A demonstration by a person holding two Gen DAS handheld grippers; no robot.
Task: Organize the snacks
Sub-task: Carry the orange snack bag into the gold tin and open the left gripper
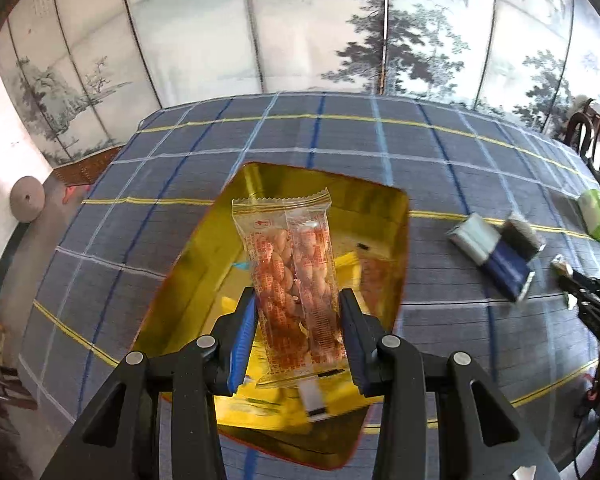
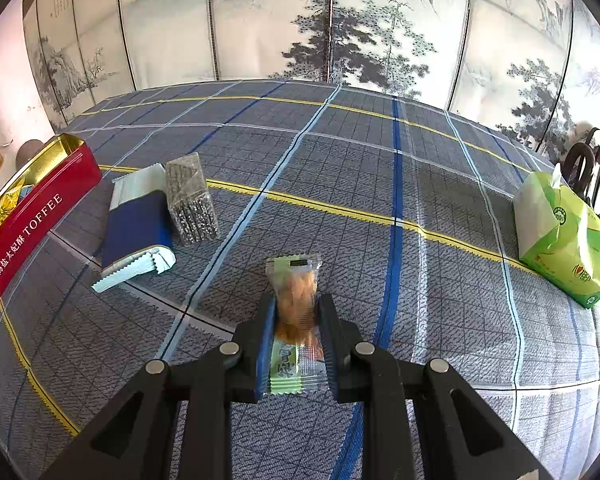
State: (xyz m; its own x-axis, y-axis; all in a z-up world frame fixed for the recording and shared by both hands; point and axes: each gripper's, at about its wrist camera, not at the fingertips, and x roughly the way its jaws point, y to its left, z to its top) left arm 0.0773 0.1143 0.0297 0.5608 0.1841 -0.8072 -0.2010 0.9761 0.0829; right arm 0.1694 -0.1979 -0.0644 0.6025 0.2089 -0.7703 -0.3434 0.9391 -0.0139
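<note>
Gripping a clear peanut packet (image 1: 296, 280) above the gold-lined toffee tin (image 1: 388, 216), left gripper (image 1: 298, 312) clamped; right gripper (image 2: 296, 320) clamped on green-labelled snack packet (image 2: 294, 300) over checked surface (image 2: 380, 200).

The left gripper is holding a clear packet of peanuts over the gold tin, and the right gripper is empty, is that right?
Not quite. The right gripper is not empty: the right wrist view shows its fingers shut on a small green-edged snack packet. The rest holds: the left gripper holds the clear packet of peanuts over the gold tin.
</note>
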